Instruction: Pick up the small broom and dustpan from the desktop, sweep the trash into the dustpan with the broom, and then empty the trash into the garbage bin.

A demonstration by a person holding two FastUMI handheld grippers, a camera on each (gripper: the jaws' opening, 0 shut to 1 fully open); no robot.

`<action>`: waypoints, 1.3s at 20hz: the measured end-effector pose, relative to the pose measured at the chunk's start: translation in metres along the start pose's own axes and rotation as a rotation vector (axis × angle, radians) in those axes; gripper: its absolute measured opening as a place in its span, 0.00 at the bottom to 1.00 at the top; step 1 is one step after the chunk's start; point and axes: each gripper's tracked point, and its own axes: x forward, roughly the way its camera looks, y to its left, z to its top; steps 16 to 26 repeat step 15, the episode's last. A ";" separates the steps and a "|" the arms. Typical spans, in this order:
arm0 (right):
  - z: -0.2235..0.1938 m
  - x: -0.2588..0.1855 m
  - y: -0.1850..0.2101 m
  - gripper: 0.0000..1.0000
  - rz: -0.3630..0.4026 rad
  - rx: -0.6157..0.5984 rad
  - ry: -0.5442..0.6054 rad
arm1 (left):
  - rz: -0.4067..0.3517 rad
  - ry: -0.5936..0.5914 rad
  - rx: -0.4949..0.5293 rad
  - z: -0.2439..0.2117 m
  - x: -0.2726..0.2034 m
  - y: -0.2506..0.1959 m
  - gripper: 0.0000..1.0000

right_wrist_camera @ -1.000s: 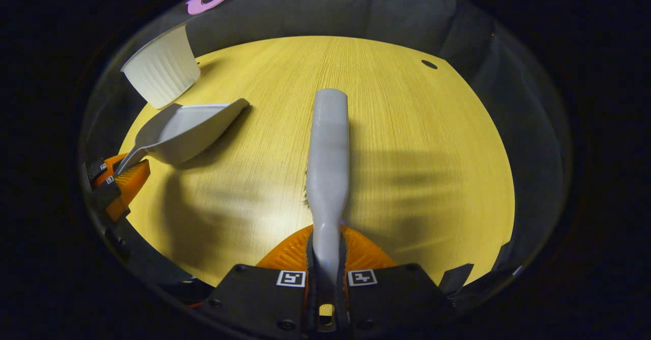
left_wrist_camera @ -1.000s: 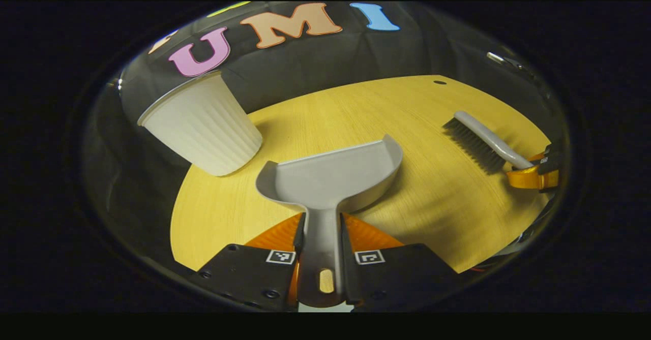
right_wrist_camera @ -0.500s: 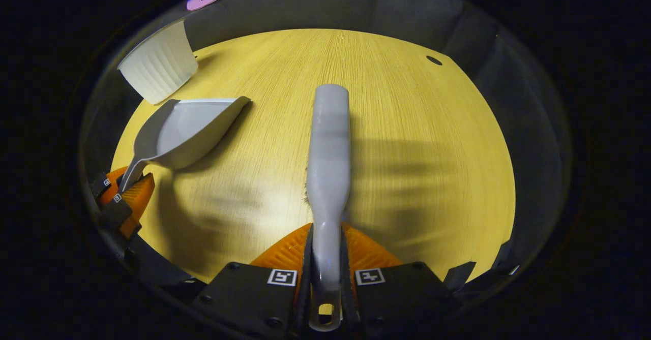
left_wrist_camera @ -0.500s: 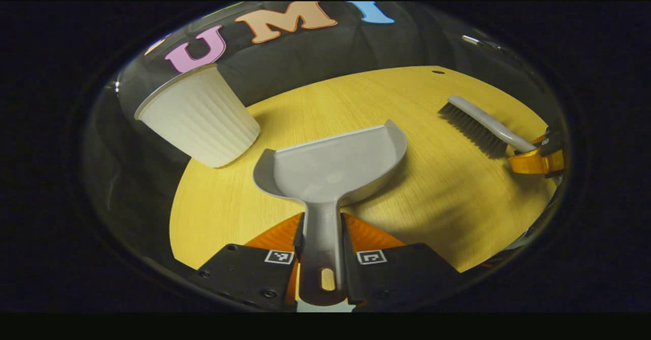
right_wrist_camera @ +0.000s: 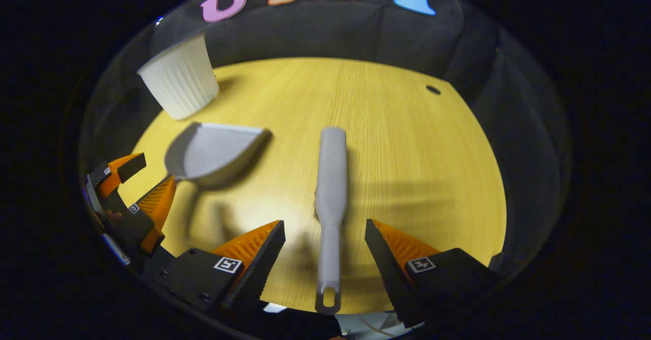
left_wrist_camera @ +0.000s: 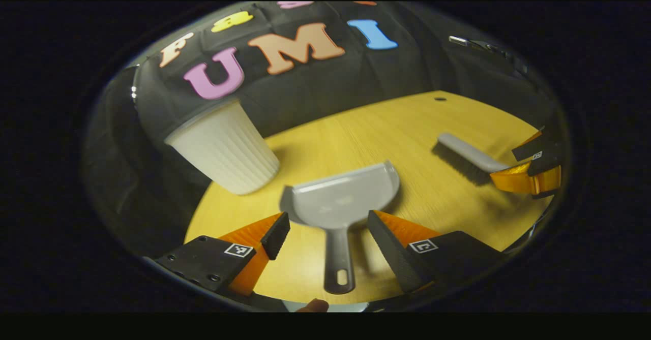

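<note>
Two tools down, both grippers spread wide.
Dustpan (left_wrist_camera: 342,202) lies between the left gripper's (left_wrist_camera: 325,230) fingers, broom (right_wrist_camera: 330,187) between the right gripper's (right_wrist_camera: 324,243); no trash visible beside bin (left_wrist_camera: 224,149). Likely finished.

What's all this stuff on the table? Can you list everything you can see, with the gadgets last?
Table: one, yellow wood grain, with a small dark hole near its far right edge.
Garbage bin: one, white and ribbed, far left of the table.
Dustpan: one, grey, lying flat beside the garbage bin.
Broom: one, grey, lying flat, handle toward the camera.
Left gripper: one, jaws open either side of the dustpan handle.
Right gripper: one, jaws open either side of the broom handle.
</note>
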 end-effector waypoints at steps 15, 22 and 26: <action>0.123 -0.178 -0.039 1.00 -0.035 0.107 -1.010 | -0.079 -0.731 -0.339 0.295 -0.172 0.031 0.99; 0.123 -0.178 -0.039 1.00 -0.035 0.107 -1.010 | -0.079 -0.731 -0.339 0.295 -0.172 0.031 0.99; 0.123 -0.178 -0.039 1.00 -0.035 0.107 -1.010 | -0.079 -0.731 -0.339 0.295 -0.172 0.031 0.99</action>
